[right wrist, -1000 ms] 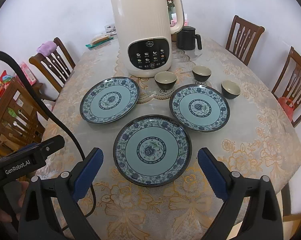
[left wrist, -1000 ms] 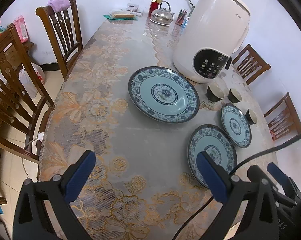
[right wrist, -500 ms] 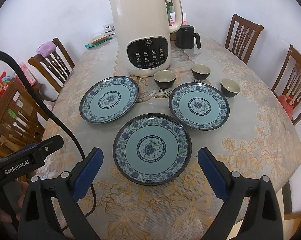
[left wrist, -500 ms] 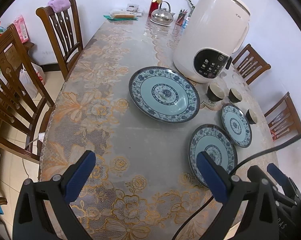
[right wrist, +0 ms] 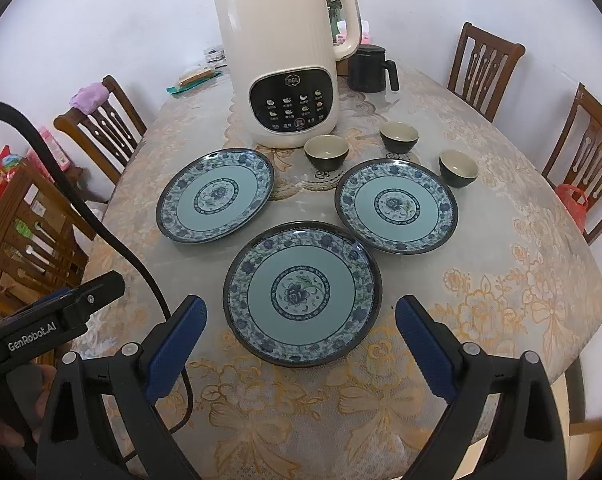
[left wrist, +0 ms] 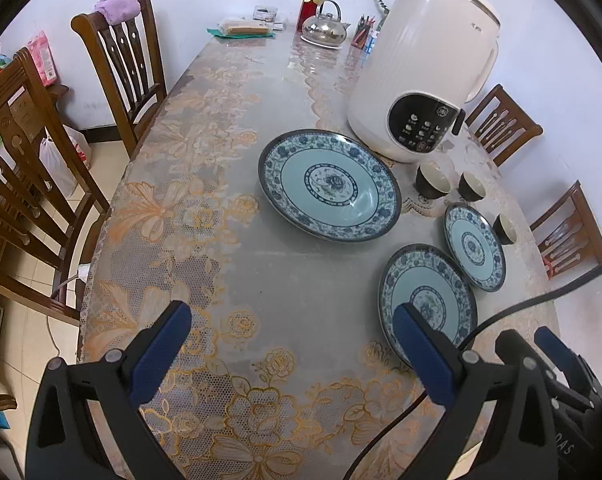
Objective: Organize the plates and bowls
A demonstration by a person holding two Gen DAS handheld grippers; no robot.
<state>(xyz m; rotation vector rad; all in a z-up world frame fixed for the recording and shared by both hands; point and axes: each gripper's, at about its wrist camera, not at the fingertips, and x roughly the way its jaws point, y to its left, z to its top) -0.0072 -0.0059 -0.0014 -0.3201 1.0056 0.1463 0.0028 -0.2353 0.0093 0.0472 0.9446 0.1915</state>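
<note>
While both the left gripper (left wrist: 291, 336) and right gripper (right wrist: 301, 328) are held spread wide and empty, the nearest plate (right wrist: 302, 293) lies untouched. Its glazed ceramic is judged stiff, slippery and breakable, best pinched at the raised rim.

Two black plastic hand-held grippers: the left gripper (left wrist: 291, 340) and the right gripper (right wrist: 301, 336). Each has ribbed blue fingers (right wrist: 177, 346) and silver screws (right wrist: 129, 349). White "GenRobot.AI" lettering (right wrist: 32, 338) marks one body, trailing a black cable (right wrist: 101, 224).
</note>
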